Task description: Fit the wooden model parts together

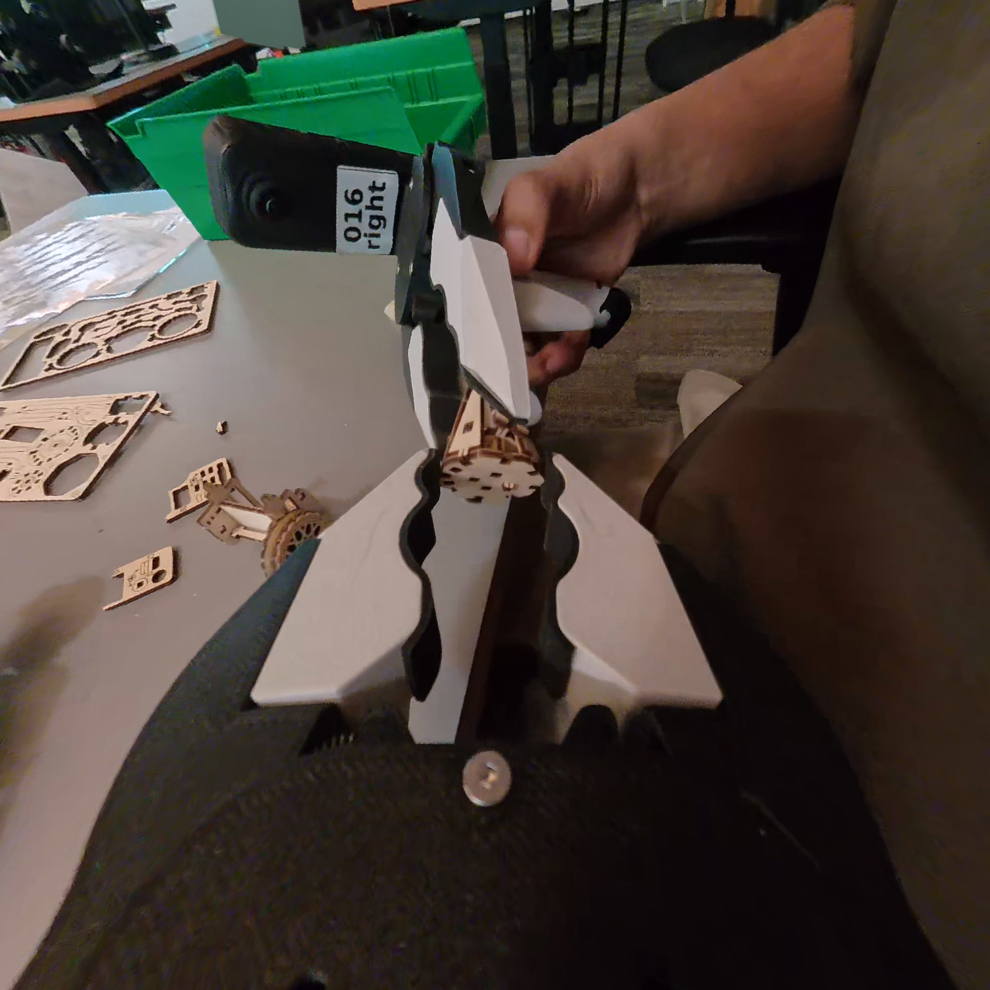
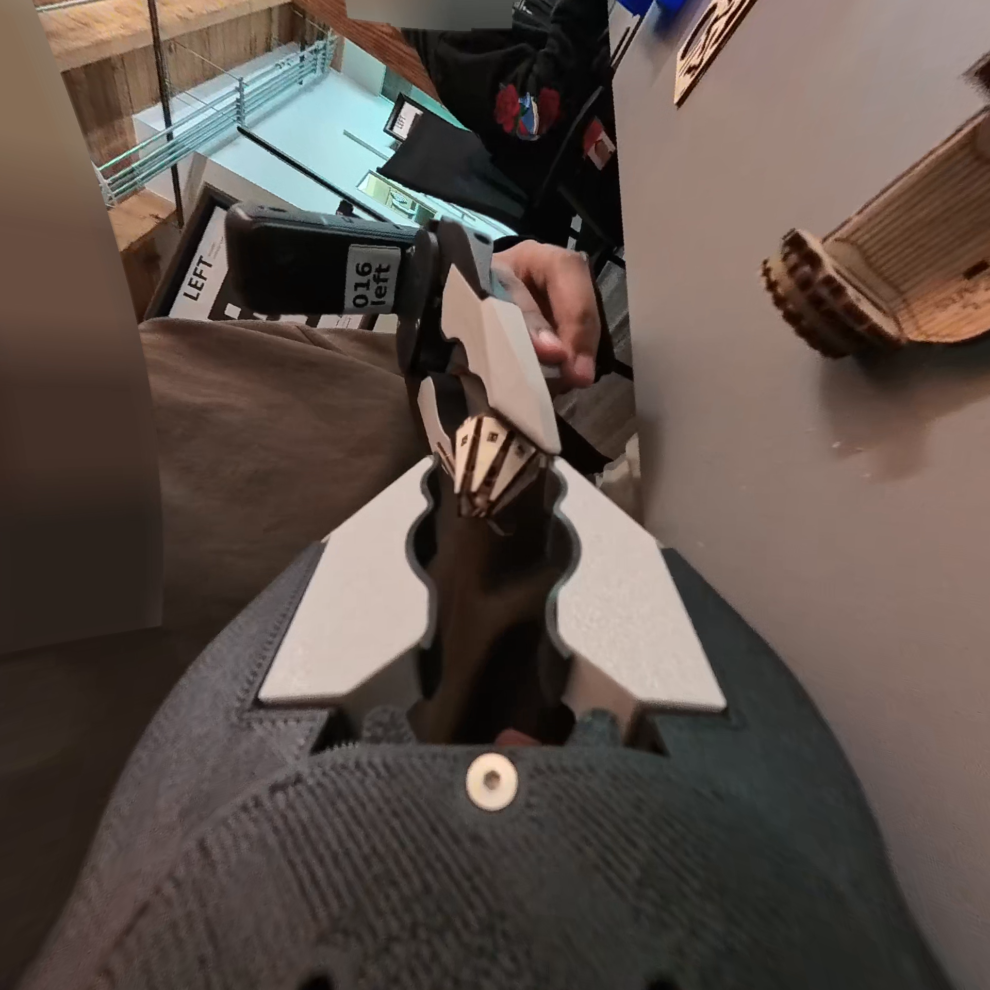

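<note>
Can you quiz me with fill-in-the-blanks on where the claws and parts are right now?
1. Both claws grip one small wooden assembly, held ____ the table, not on it.
2. The bin behind the table is ____.
3. The wheeled wooden piece lies on the ____.

Missing words: above; green; table

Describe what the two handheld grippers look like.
Both match: the left gripper and right gripper have angular white fingers with wavy black inner pads, on a black textured body with one silver screw. Each carries a black camera bearing a white label. No sleeves show.
</note>
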{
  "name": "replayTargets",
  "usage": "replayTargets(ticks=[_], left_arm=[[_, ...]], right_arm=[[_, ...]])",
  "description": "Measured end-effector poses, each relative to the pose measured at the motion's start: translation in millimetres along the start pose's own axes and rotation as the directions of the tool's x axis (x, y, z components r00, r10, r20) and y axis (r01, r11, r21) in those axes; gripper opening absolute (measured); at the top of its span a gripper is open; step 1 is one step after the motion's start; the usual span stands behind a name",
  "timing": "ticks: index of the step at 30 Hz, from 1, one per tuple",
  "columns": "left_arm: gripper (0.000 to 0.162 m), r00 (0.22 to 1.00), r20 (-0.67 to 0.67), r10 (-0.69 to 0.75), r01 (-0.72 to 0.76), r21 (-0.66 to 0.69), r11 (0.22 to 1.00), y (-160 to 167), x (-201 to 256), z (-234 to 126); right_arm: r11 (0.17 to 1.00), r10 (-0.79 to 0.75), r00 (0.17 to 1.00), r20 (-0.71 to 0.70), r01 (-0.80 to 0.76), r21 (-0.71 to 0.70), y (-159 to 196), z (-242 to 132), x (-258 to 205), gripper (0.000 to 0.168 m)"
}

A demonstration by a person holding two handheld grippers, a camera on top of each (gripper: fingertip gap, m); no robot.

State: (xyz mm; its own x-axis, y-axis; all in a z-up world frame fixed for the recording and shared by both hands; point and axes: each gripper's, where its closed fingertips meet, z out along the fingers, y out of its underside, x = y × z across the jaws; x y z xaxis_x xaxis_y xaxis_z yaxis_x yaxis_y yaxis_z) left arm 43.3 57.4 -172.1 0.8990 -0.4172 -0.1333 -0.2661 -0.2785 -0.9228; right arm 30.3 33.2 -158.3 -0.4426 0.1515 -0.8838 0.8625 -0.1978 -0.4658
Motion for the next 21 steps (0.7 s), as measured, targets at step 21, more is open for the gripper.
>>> replayTargets(ticks=[21], left_arm=[[0.036,0.988,0.143,0.052,-0.06,0.05,0.997,-13.9,-11.1,-1.1]], right_arm=[[0.924,-0.33,0.911,-0.247,0.366,0.114,-13.0,-3.4,-9.3,0.042]])
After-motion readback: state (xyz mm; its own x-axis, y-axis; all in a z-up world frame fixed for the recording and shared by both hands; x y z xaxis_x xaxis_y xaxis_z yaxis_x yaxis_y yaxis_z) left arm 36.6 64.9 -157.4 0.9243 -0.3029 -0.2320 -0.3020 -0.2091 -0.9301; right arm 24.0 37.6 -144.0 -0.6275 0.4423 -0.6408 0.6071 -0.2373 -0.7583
